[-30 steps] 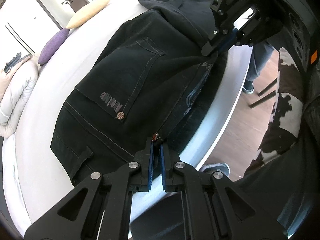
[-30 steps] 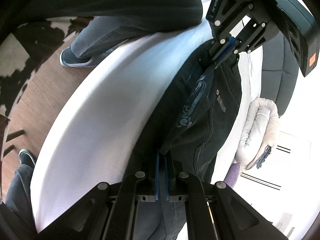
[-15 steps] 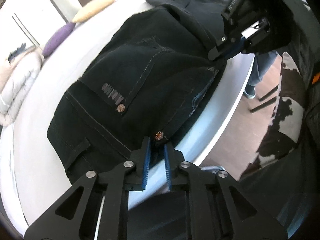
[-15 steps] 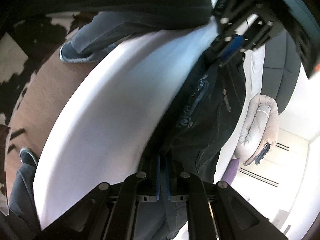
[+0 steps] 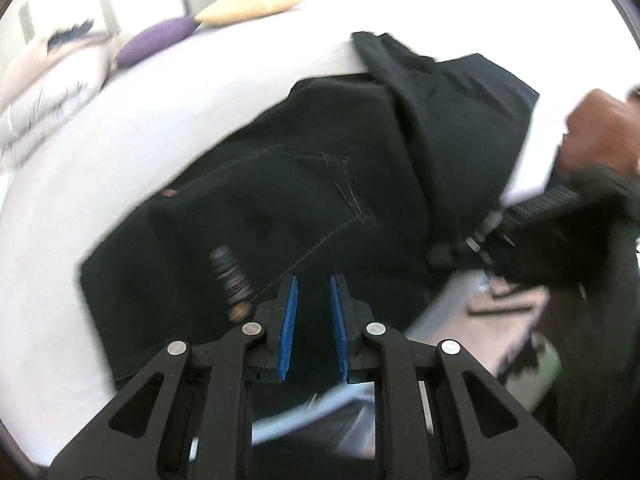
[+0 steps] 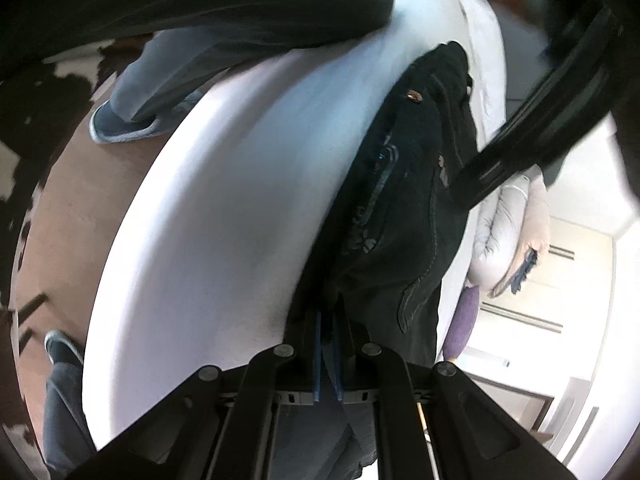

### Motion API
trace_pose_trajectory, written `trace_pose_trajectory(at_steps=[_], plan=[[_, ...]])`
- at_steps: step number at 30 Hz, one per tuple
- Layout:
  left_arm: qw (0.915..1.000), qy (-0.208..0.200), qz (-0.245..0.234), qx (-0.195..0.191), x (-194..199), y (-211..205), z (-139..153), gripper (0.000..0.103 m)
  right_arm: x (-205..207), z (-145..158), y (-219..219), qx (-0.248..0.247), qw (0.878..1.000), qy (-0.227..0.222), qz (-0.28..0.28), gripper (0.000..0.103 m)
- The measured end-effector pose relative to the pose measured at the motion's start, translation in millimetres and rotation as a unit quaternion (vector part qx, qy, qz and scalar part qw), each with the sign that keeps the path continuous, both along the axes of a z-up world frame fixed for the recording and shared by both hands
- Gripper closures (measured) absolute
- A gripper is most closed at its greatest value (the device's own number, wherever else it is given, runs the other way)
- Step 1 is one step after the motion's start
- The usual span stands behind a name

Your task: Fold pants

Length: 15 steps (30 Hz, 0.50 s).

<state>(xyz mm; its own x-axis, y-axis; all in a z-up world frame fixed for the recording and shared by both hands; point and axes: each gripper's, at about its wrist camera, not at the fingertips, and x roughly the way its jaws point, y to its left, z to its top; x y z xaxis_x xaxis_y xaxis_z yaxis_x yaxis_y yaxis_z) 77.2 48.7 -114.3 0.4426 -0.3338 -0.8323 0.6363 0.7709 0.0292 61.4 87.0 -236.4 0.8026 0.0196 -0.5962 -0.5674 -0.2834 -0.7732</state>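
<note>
Black pants [image 5: 320, 184] lie doubled on the bed [image 5: 120, 128]; left gripper [image 5: 313, 284] jaws parted, empty; right gripper [image 6: 328, 320] jaws pinching cloth at 6 o'clock, risking drag.

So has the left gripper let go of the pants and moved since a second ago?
Yes. The left gripper now has open jaws and sits back off the pants, nearer the bed edge.

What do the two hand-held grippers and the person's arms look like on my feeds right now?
Both match: the left hand-held gripper and right hand-held gripper have matte black linkage arms with triangular cutouts, silver pivot bolts and ribbed blue finger pads. A bare hand shows above a dark ribbed cuff.
</note>
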Motion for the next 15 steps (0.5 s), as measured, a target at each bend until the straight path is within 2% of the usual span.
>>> trace_pose_trajectory(at_steps=[1,5,7,8,9,10,11,12,14,15], plan=[[0.9993,0.029,0.02,-0.008,11,-7,-16,0.086,-1,-1,-1,0.008,1.0,-0.007,-0.004,0.094],[0.9924,0.051,0.086,-0.071,25,-3,-33,0.087,-5,-1,-5,0.046,0.998,-0.035,-0.017,0.093],[0.9909,0.056,0.095,-0.076,26,-2,-33,0.087,-6,7,-7,0.087,0.995,-0.04,-0.036,0.084],[0.9908,0.055,0.098,-0.076,25,-3,-33,0.087,-5,15,-10,0.12,0.99,-0.043,-0.053,0.067],[0.9907,0.055,0.1,-0.074,25,-4,-34,0.087,-5,27,-14,0.164,0.983,-0.043,-0.075,0.046],[0.9904,0.056,0.103,-0.074,26,-5,-33,0.087,-3,39,-20,0.199,0.975,-0.03,-0.094,0.034],[0.9897,0.059,0.107,-0.075,28,-6,-33,0.087,0,55,-28,0.246,0.962,0.001,-0.12,0.012],[0.9893,0.06,0.109,-0.077,29,-8,-33,0.087,3,70,-38,0.291,0.946,0.026,-0.143,0.007],[0.9875,0.061,0.114,-0.089,27,-5,-37,0.087,22,104,-70,0.397,0.89,0.061,-0.216,0.008],[0.9864,0.062,0.118,-0.097,27,-4,-38,0.087,33,116,-87,0.437,0.861,0.077,-0.249,0.013]])
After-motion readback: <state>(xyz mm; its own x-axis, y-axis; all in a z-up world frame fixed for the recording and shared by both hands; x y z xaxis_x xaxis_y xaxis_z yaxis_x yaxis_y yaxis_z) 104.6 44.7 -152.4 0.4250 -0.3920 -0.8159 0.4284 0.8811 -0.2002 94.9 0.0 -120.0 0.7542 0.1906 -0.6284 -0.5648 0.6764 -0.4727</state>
